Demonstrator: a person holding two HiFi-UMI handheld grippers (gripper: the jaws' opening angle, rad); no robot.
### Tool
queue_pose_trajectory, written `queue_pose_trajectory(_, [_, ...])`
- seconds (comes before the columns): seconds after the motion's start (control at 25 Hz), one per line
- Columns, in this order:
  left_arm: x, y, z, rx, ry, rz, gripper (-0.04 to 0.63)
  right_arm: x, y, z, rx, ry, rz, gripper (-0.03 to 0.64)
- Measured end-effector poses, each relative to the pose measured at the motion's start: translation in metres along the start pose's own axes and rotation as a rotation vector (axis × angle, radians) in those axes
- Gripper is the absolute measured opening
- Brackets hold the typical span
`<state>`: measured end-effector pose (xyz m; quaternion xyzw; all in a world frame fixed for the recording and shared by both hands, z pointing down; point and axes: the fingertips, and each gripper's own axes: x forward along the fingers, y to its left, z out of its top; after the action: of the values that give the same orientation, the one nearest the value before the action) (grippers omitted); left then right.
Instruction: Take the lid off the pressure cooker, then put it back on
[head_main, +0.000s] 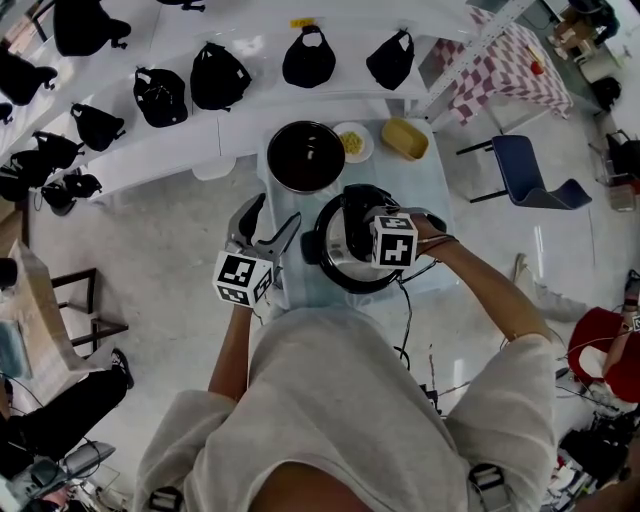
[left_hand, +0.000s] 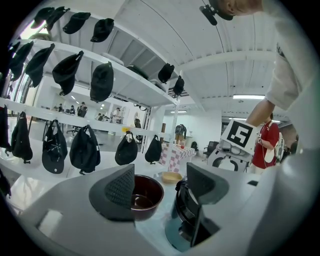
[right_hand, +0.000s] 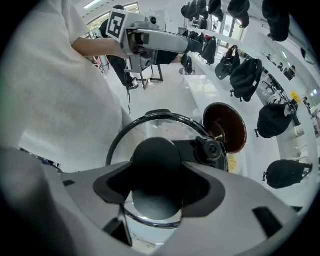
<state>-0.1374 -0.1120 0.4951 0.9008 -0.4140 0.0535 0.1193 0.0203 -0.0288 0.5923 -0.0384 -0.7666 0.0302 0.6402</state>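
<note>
The pressure cooker (head_main: 345, 268) stands on a small light-blue table (head_main: 425, 180). Its glass lid (right_hand: 120, 135) has a steel rim and a black knob (right_hand: 156, 155) beside a black valve (right_hand: 212, 148). My right gripper (right_hand: 159, 187) points steeply down from above, and its pads press on the knob from both sides. I cannot tell whether the lid rests on the pot or is slightly raised. In the head view the right gripper (head_main: 372, 222) is over the cooker. My left gripper (head_main: 272, 215) hovers open and empty just left of the cooker (left_hand: 187, 210).
A dark bowl (head_main: 305, 155) sits behind the cooker, with a plate of yellow food (head_main: 352, 142) and a yellow container (head_main: 405, 138) to its right. White shelves with black bags (head_main: 220, 75) run behind. A blue chair (head_main: 530, 175) stands at the right.
</note>
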Motion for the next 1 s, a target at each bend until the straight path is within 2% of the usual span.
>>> queue_pose_trajectory(0.12, [-0.001, 0.000, 0.002, 0.002, -0.001, 0.000, 0.308, -0.001, -0.002, 0.000, 0.043, -0.008, -0.007, 0.273])
queue_pose_trajectory(0.28, [-0.002, 0.001, 0.002, 0.000, -0.003, -0.003, 0.308, -0.002, -0.009, -0.001, 0.203, -0.020, -0.027, 0.273])
queue_pose_trajectory(0.56, [0.002, -0.007, 0.000, 0.006, 0.004, -0.027, 0.308, -0.003, -0.015, -0.004, 0.415, -0.044, -0.066, 0.273])
queue_pose_trajectory(0.68, [0.003, -0.010, 0.000, 0.011, 0.008, -0.032, 0.308, -0.002, -0.014, -0.009, 0.498, -0.015, -0.070, 0.273])
queue_pose_trajectory(1.0, [0.004, -0.010, 0.000, 0.018, 0.011, -0.029, 0.308, -0.003, -0.017, -0.004, 0.460, -0.041, -0.083, 0.272])
